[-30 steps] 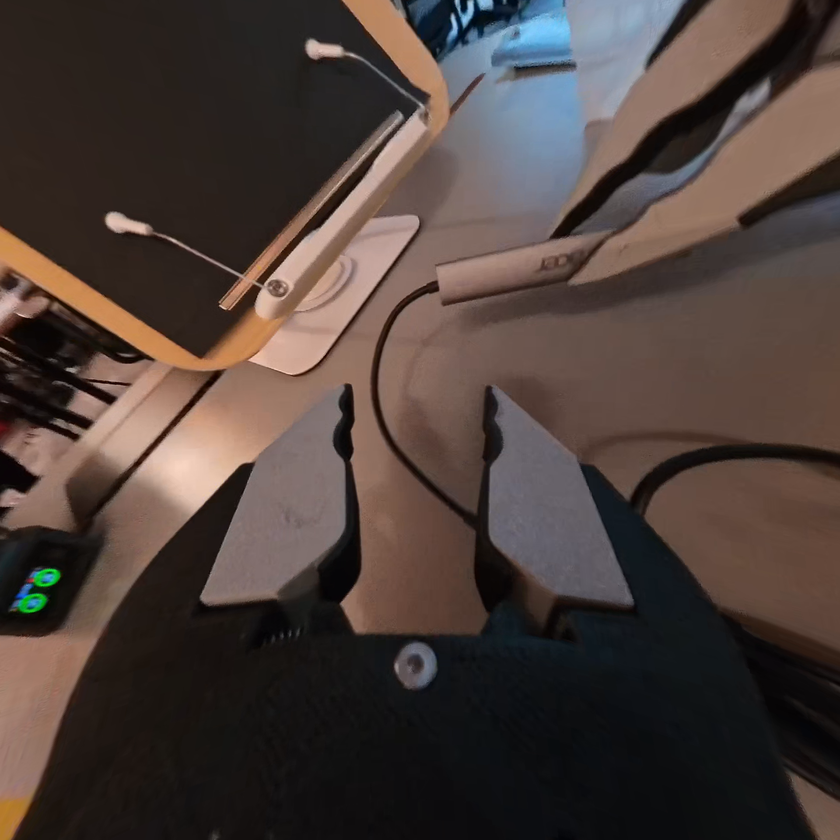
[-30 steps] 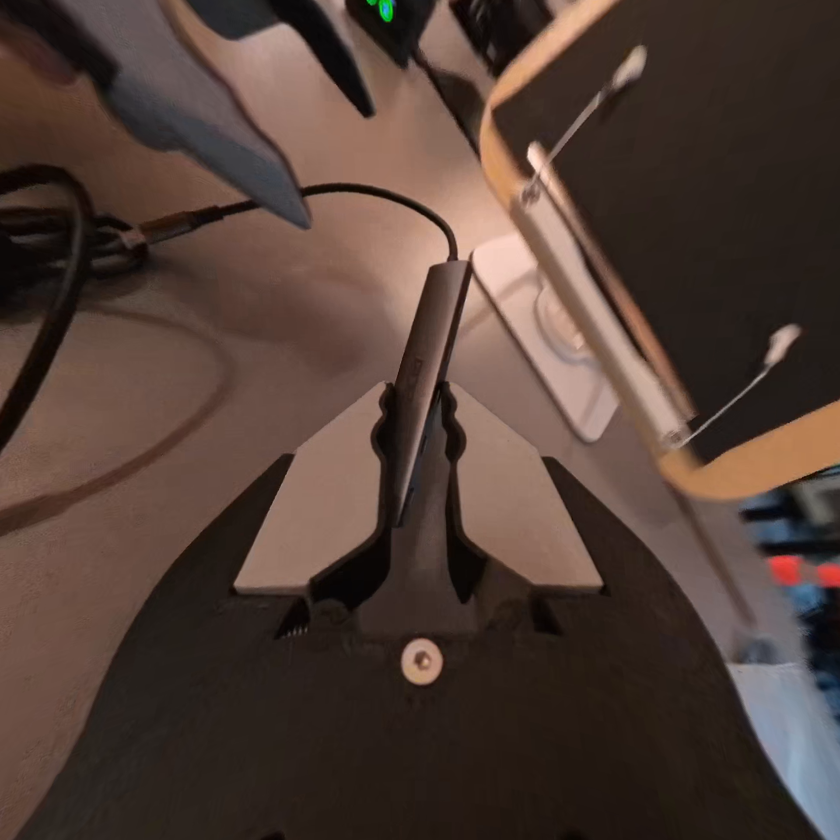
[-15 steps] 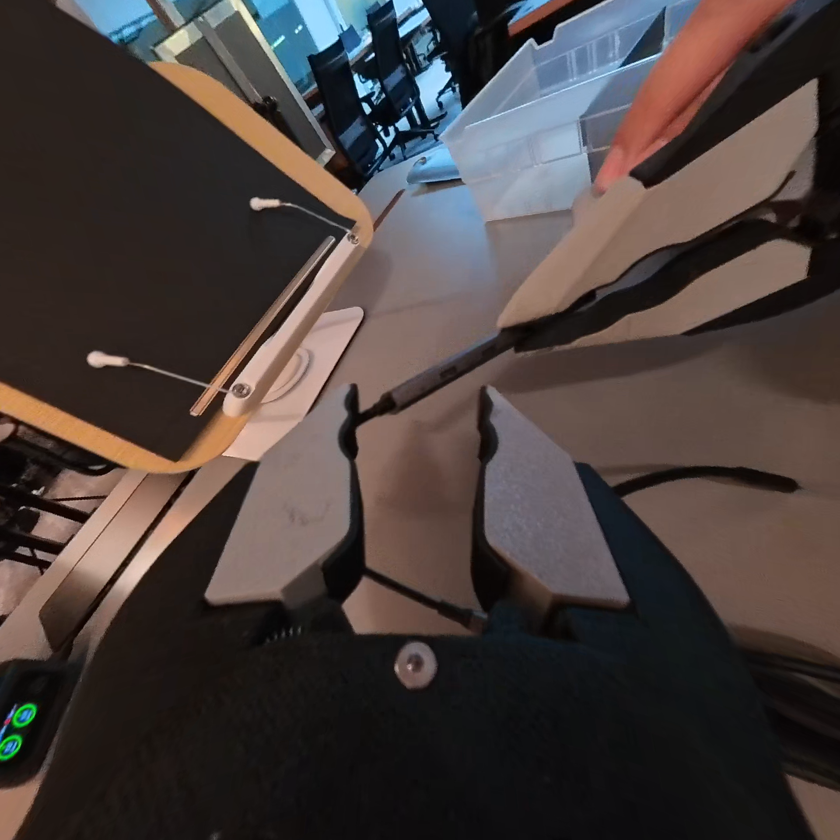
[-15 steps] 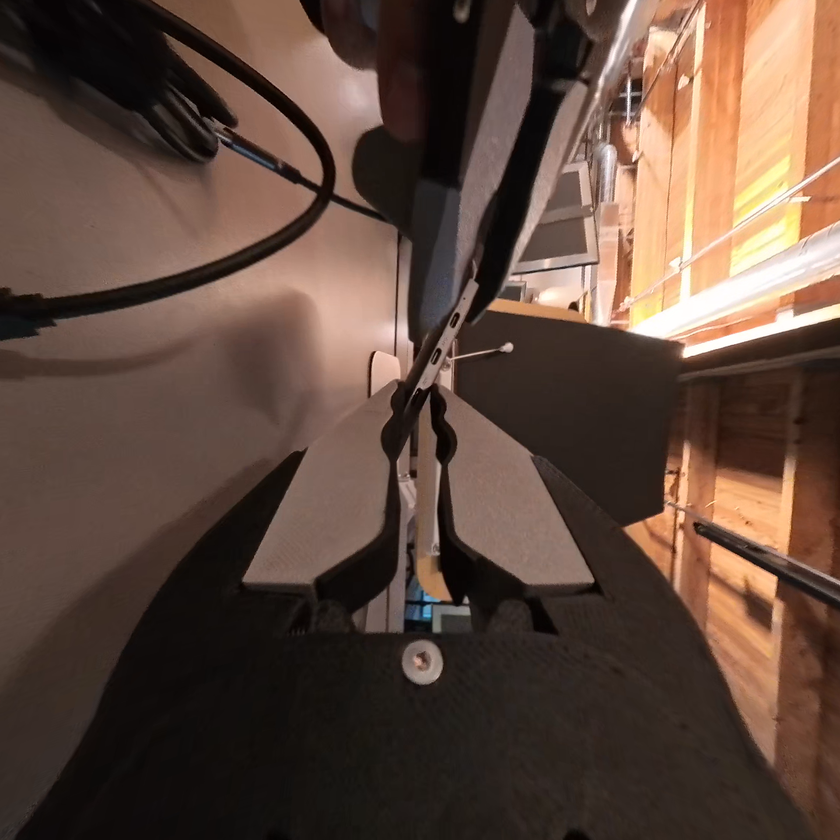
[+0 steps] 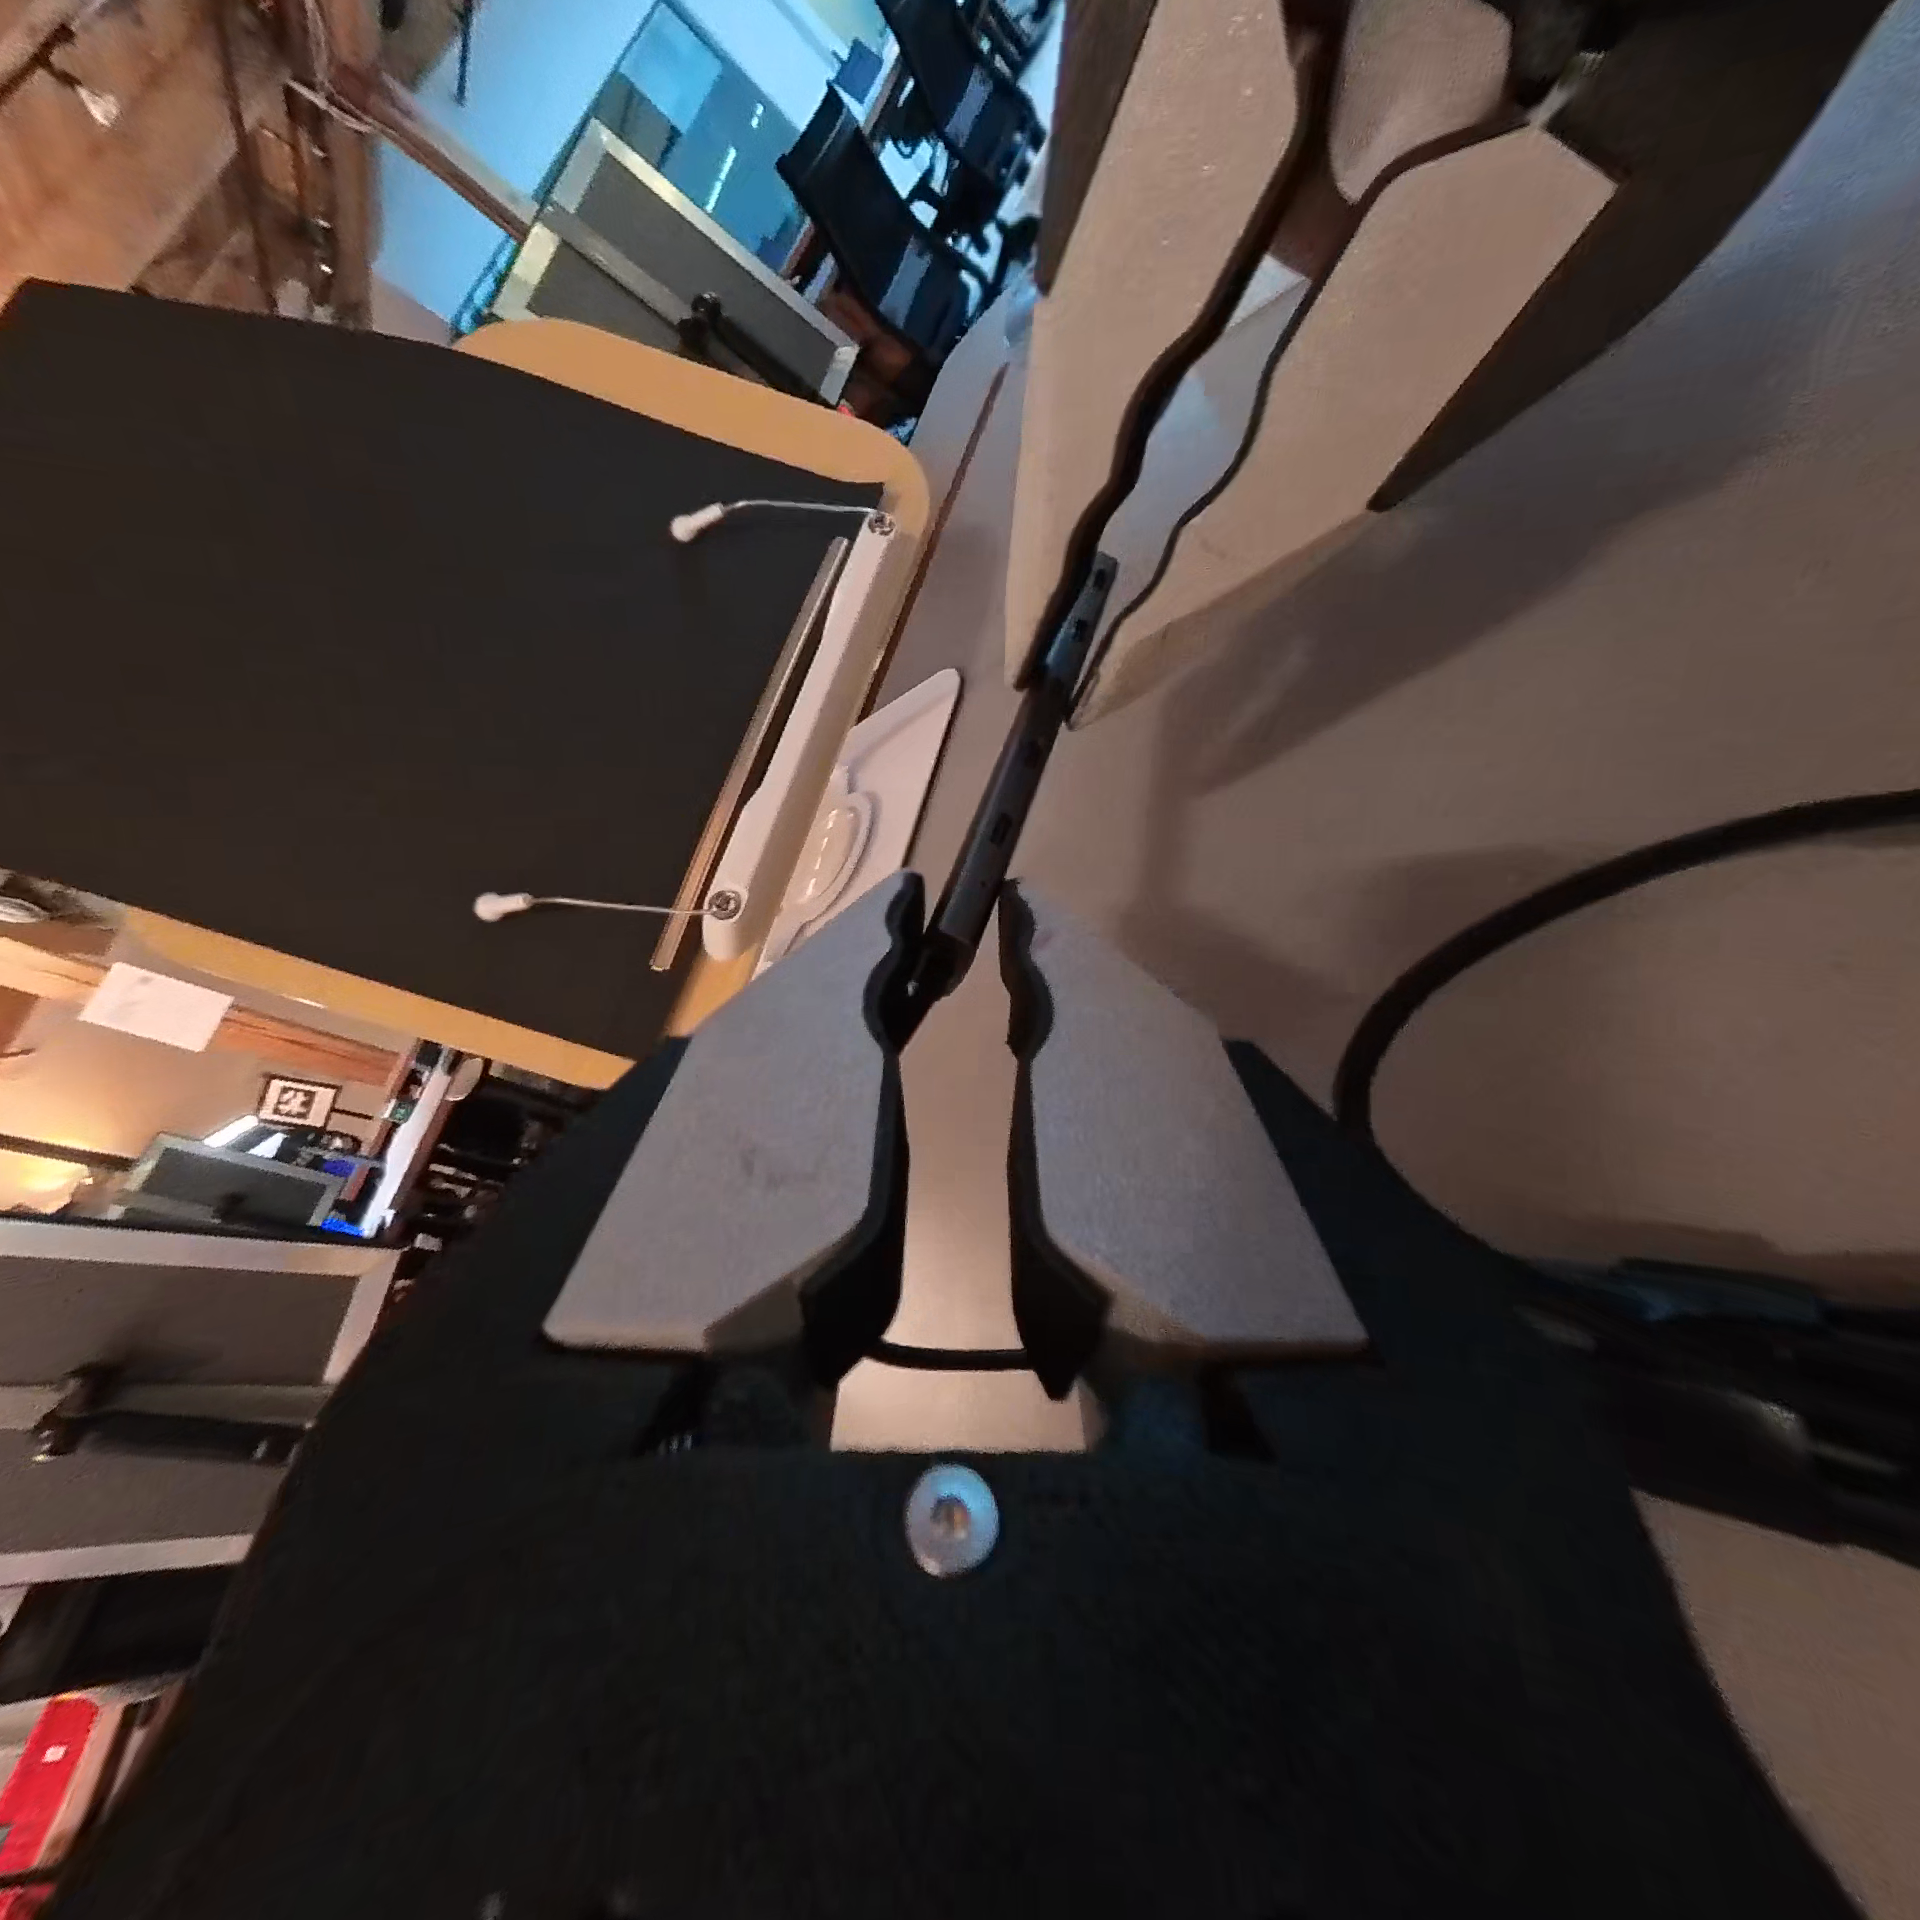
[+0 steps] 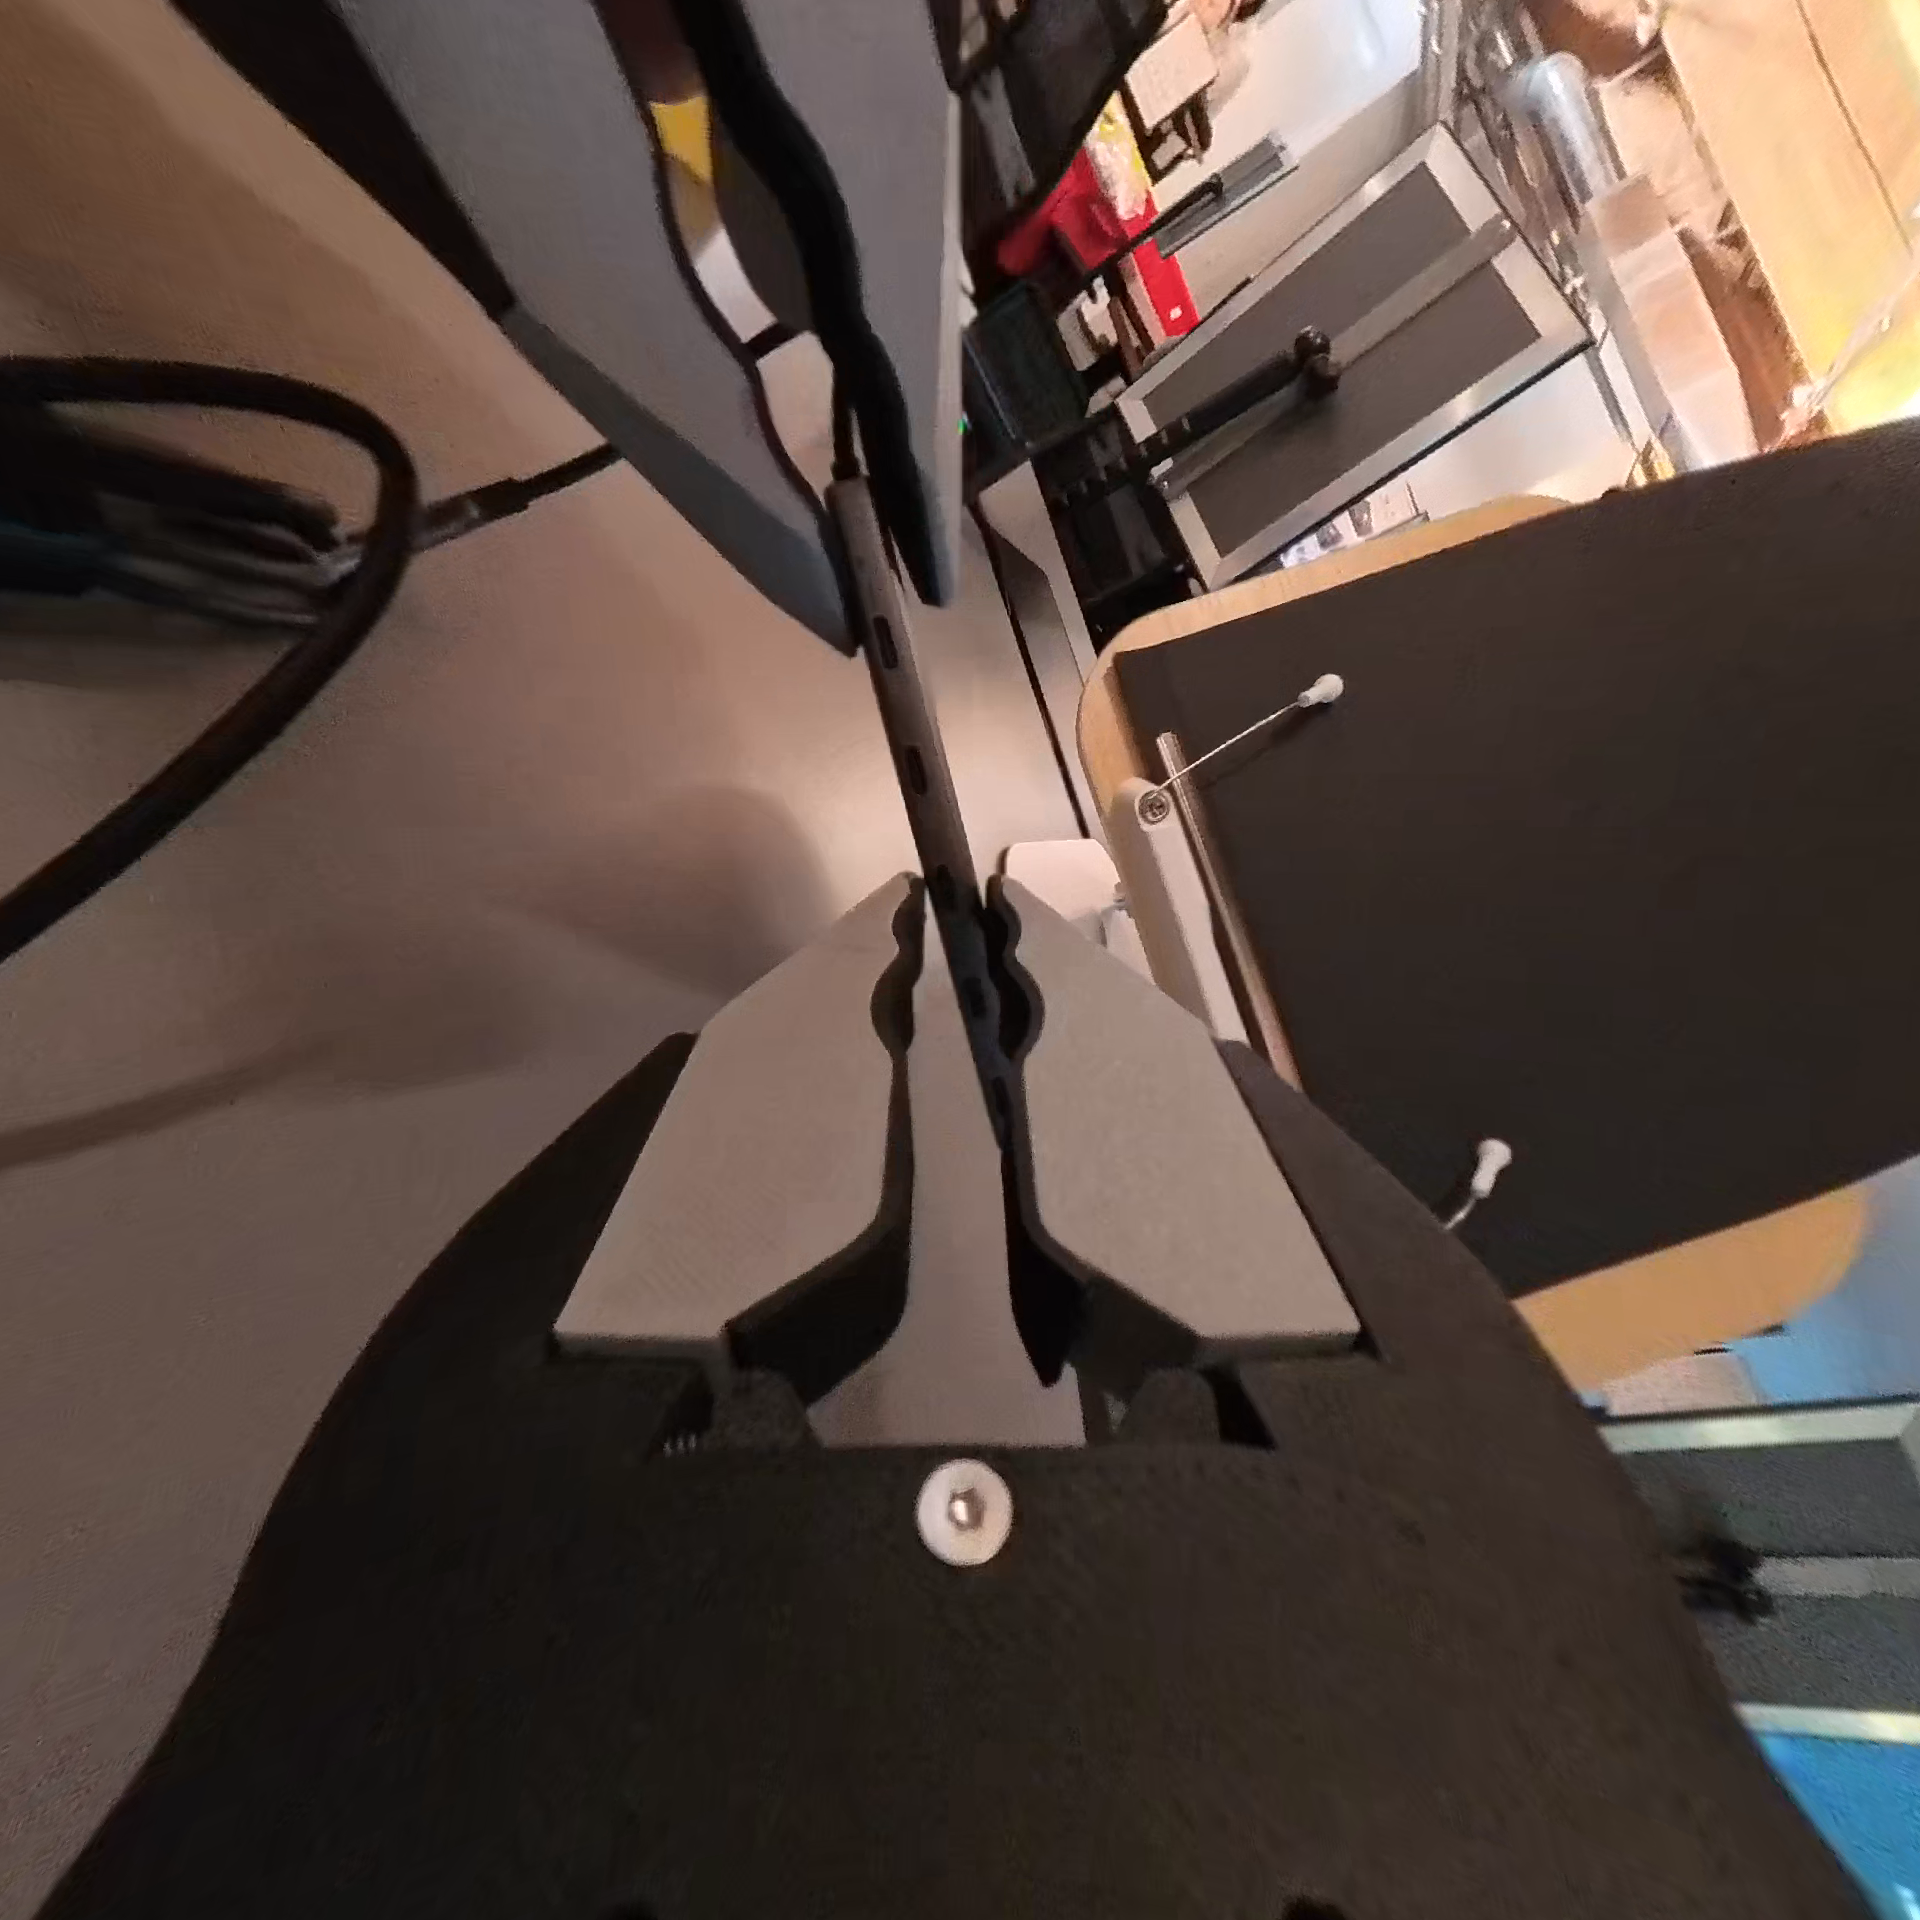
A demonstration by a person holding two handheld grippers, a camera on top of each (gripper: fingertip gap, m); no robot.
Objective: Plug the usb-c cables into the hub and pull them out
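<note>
- The slim dark-grey metal USB hub [image 6: 914, 769] hangs in the air above the beige tabletop [image 6: 520, 831], stretched between the two hand-held grippers, its row of small ports facing the cameras.
- The right gripper [image 6: 954, 899], grey-padded fingers on a black body, has its jaws drawn narrow around one end of the hub; the strip lies against one pad with a sliver of gap at the other.
- The left gripper [image 5: 958, 899] has its jaws narrow over the hub's opposite end [image 5: 982, 862], where the thin black tail cable [image 5: 951, 1356] leaves it and runs back between the fingers; whether both pads press on it cannot be told.
- A thick black cable [image 5: 1558, 894] loops on the table to one side, near a dark bundle of cords [image 6: 177, 540].
- A black board with a rounded wooden edge [image 5: 416, 675] stands tilted on a white stand [image 5: 883, 769], with two wire page clips on its face.
- No container with contents can be made out clearly.
</note>
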